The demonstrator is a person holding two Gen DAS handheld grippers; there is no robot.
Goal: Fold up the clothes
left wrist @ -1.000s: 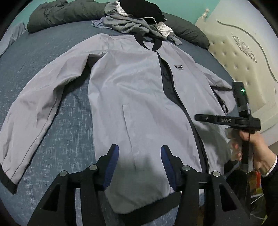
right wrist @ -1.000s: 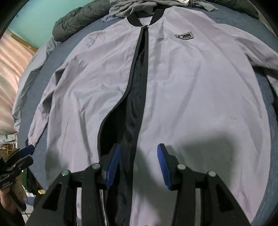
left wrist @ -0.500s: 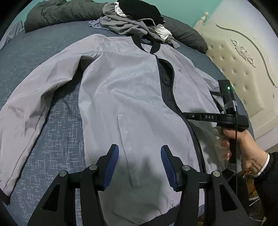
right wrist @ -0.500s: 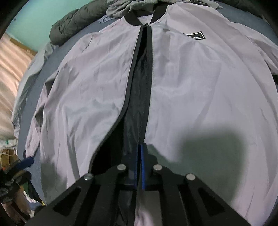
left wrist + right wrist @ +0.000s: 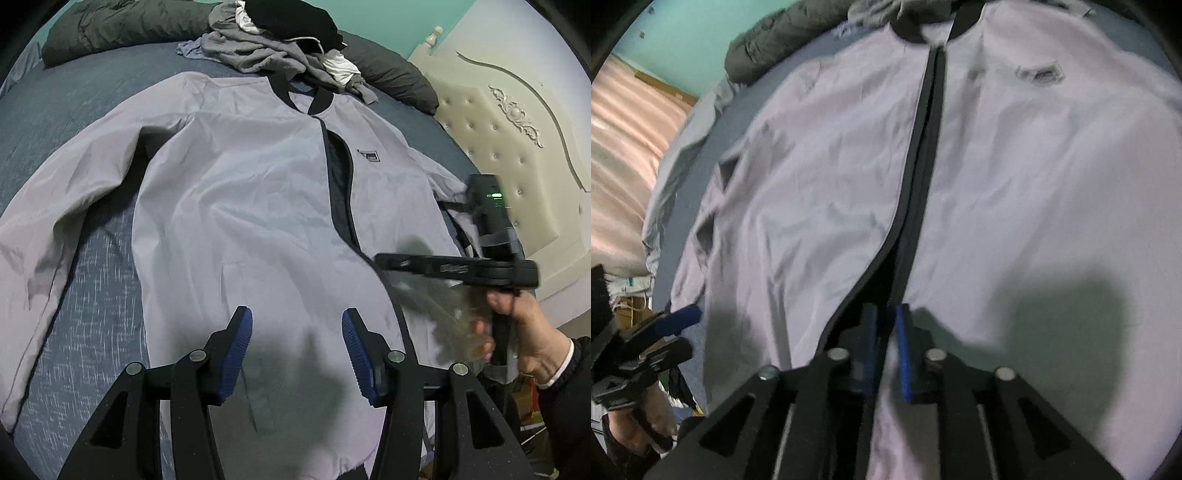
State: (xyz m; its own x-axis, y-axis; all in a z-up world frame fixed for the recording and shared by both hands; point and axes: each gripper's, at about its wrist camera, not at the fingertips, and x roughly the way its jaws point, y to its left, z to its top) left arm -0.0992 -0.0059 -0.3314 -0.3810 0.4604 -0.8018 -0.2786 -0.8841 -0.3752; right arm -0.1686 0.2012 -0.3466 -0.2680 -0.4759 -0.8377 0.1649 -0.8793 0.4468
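While opening, right claw [image 5: 886,350] over jacket [image 5: 1034,184]

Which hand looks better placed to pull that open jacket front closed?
Probably the right. Its tool sits at the jacket front edge, jaws opening with cloth between. The left tool hovers open over the panel's middle.

A teal wall [image 5: 388,26] is seen behind a bed [image 5: 74,99] covered in blue-grey fabric. A cream tufted, carved headboard [image 5: 491,147] is noted beside it.

One grey jacket [image 5: 240,221], two grippers, one clothes pile [image 5: 280,48], one headboard [image 5: 517,147].
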